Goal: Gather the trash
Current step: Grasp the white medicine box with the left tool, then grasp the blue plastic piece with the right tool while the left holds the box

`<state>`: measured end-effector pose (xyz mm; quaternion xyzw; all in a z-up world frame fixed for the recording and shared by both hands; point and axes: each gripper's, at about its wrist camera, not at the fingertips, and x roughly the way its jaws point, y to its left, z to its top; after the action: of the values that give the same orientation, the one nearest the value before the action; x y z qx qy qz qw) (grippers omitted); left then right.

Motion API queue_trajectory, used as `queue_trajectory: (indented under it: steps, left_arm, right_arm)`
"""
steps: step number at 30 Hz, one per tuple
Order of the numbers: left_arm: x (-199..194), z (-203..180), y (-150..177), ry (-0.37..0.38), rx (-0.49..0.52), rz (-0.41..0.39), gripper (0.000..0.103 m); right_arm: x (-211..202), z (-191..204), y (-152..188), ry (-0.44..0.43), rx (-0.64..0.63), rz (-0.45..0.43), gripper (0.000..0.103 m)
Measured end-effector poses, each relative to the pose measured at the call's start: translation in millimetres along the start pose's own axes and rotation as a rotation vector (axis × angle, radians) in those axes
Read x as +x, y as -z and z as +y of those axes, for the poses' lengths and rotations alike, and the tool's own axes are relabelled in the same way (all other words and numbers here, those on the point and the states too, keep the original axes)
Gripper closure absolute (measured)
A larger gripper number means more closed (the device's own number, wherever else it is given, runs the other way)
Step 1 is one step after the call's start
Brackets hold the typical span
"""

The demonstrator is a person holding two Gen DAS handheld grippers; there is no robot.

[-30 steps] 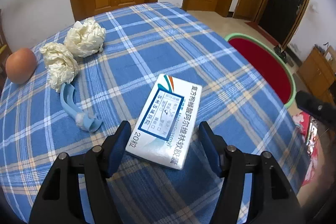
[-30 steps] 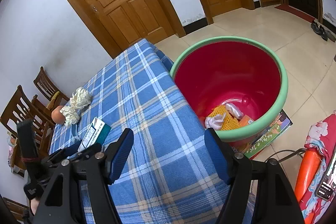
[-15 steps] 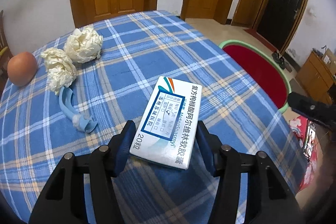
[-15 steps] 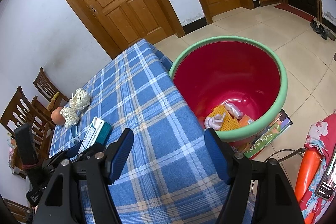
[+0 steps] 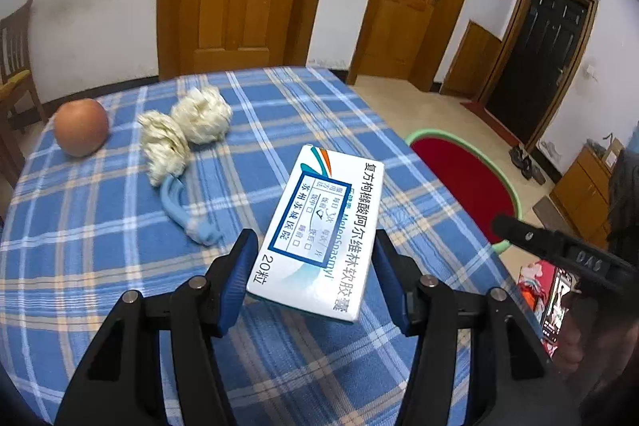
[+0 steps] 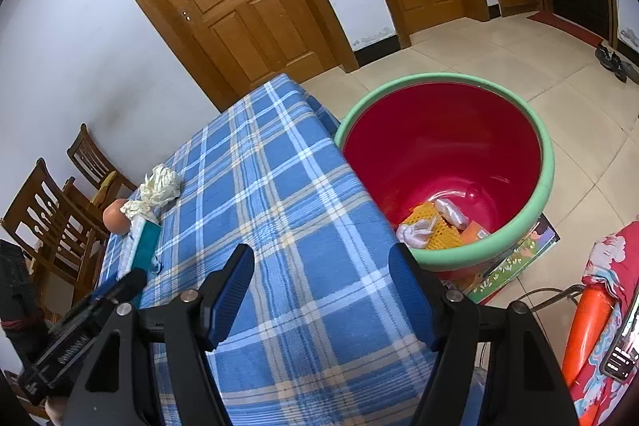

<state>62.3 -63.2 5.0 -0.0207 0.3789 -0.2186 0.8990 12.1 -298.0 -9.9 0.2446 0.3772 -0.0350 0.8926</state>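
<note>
A white and teal medicine box [image 5: 331, 210] is clamped between the blue pads of my left gripper [image 5: 314, 240], lifted off the blue plaid tablecloth [image 5: 100, 246] with its far end tilted up. From the right wrist view the box [image 6: 139, 242] hangs over the table's left part. Two crumpled tissue wads [image 5: 201, 114] and a light blue plastic piece [image 5: 179, 210] lie on the cloth beyond it. My right gripper [image 6: 321, 258] is open and holds nothing, above the table's near edge beside the red basin [image 6: 547, 162], which holds orange netting and white wads.
A round orange-brown fruit [image 5: 81, 126] sits at the table's far left. Wooden chairs [image 6: 48, 210] stand at the left. The basin [image 5: 507, 182] stands on the tiled floor to the table's right, on a picture book [image 6: 515, 258].
My left gripper closed its pads onto the medicine box and raised it off the cloth, tilting up. The right gripper stayed where it was.
</note>
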Motion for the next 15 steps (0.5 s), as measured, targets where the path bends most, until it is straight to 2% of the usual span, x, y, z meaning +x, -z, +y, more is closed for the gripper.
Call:
queue_trajectory:
  steps: [7,15]
  left_arm:
    - [-21.5,9.4,-5.8,-0.013,-0.038,-0.055,0.045]
    - [-39.8,28.7,-8.1,-0.088,-0.076,-0.101,0.045]
  right_arm:
    - [2.2,9.6,2.6,-0.012,-0.016,0.012,0.031]
    - [4.6,28.9,2.4,-0.036,-0.063,0.021,0.031]
